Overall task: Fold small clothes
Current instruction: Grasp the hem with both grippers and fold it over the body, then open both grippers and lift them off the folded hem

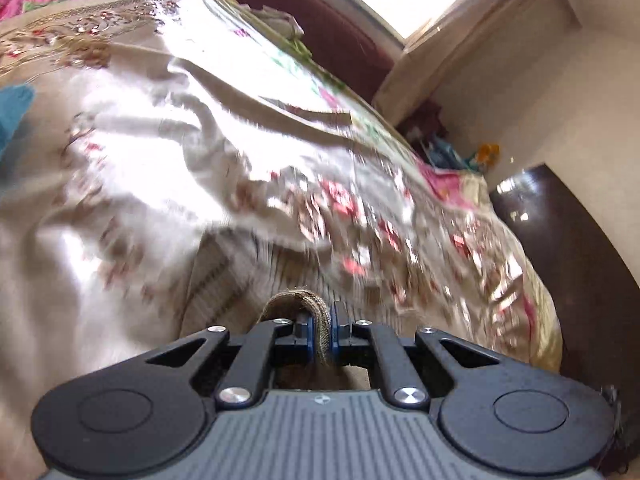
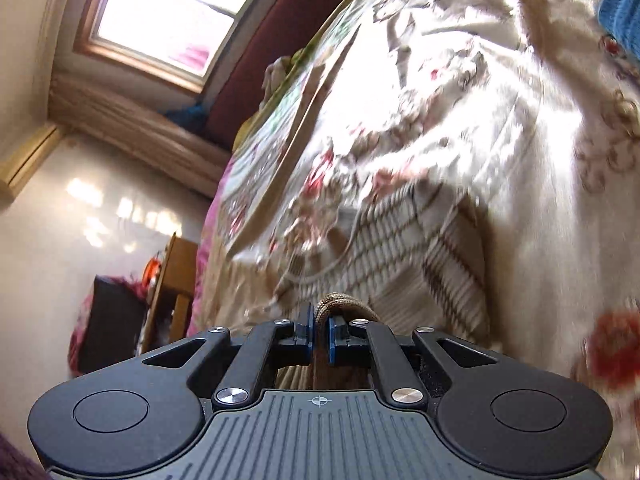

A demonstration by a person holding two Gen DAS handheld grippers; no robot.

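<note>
Pinching the striped garment point(image 2: 404, 240) by its brown hem, both grippers' fingers point(image 1: 322, 330) point(image 2: 319, 334) clamp narrow.

Left tool point(image 1: 322, 334): matt black plastic arms, bright metal screw heads, ribbed grey housing; right tool point(image 2: 319, 334) alike. Beige-and-brown striped woven garment point(image 2: 404, 236): coarse cloth, its rolled hem point(image 1: 316, 312) rough-textured. Cream floral satin bedspread point(image 1: 140, 160): glossy, creased. Pale floor point(image 2: 80, 220): smooth, reflective. Dark wooden bed end point(image 1: 580, 260): polished.
</note>
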